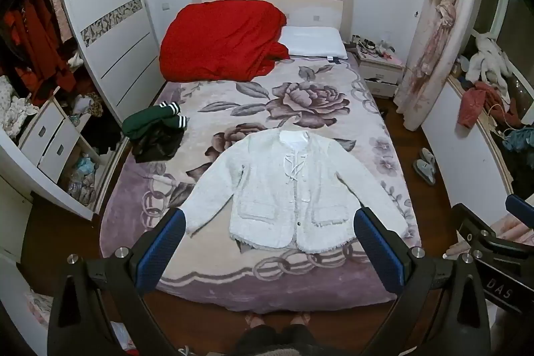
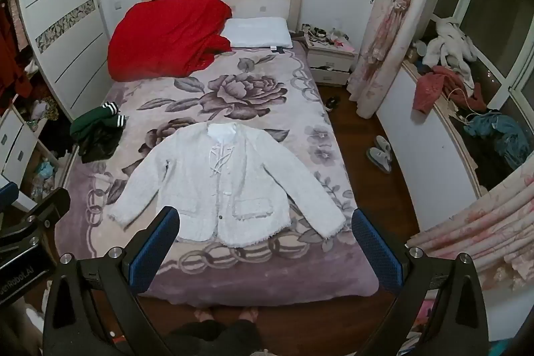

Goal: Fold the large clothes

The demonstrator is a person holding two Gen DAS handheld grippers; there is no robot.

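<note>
A white fuzzy jacket [image 1: 287, 189] lies flat and face up on the flowered bed [image 1: 233, 282], sleeves spread, collar toward the headboard. It also shows in the right wrist view [image 2: 227, 186]. My left gripper [image 1: 268, 222] is open and empty, held high above the foot of the bed, apart from the jacket. My right gripper [image 2: 265, 221] is open and empty too, at a similar height. Each gripper shows at the edge of the other's view.
A green and black clothes pile [image 1: 157, 132] lies at the bed's left edge. A red duvet [image 1: 220, 39] and white pillow [image 1: 313, 45] sit by the headboard. An open wardrobe [image 1: 50, 72] stands left, a nightstand [image 1: 380, 69], slippers [image 1: 425, 165] and a cluttered sill [image 2: 467, 95] right.
</note>
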